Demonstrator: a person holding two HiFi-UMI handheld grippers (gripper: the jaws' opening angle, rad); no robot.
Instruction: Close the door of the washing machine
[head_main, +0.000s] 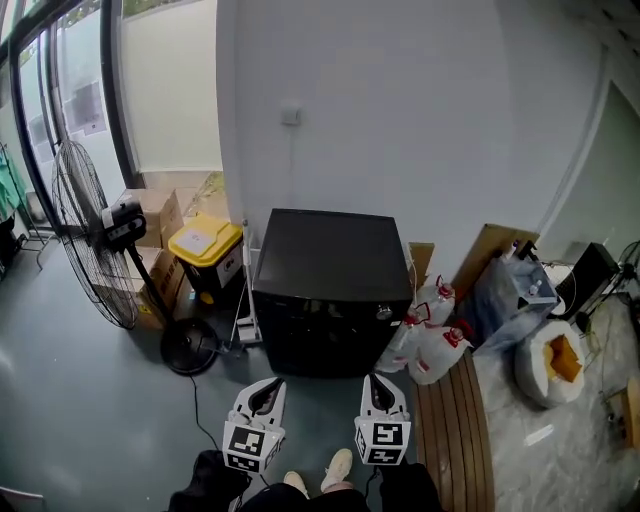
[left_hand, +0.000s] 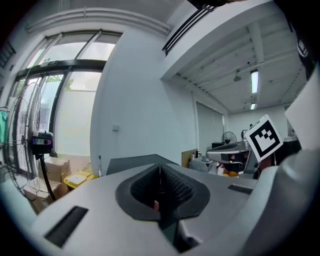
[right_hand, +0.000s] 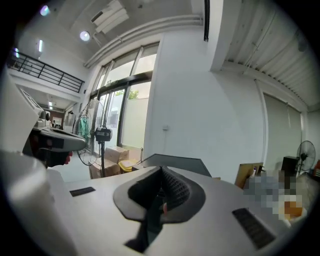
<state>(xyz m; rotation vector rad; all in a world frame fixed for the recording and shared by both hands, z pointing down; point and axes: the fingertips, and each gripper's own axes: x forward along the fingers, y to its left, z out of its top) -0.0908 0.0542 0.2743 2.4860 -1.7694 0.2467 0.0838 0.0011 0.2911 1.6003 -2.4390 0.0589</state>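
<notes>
Washer (head_main: 330, 300) front too dark to tell open or shut; both gripper views show only its top.

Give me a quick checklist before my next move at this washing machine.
1. Left gripper jaws together, nothing between them: ok.
2. Right gripper jaws together, nothing held: ok.
3. Both grippers apart from the washing machine: ok.
4. Machine's door shut: top panel lies flat, front too dark to judge: cannot tell.
5. Jugs crowd its right front corner: not ok.
</notes>
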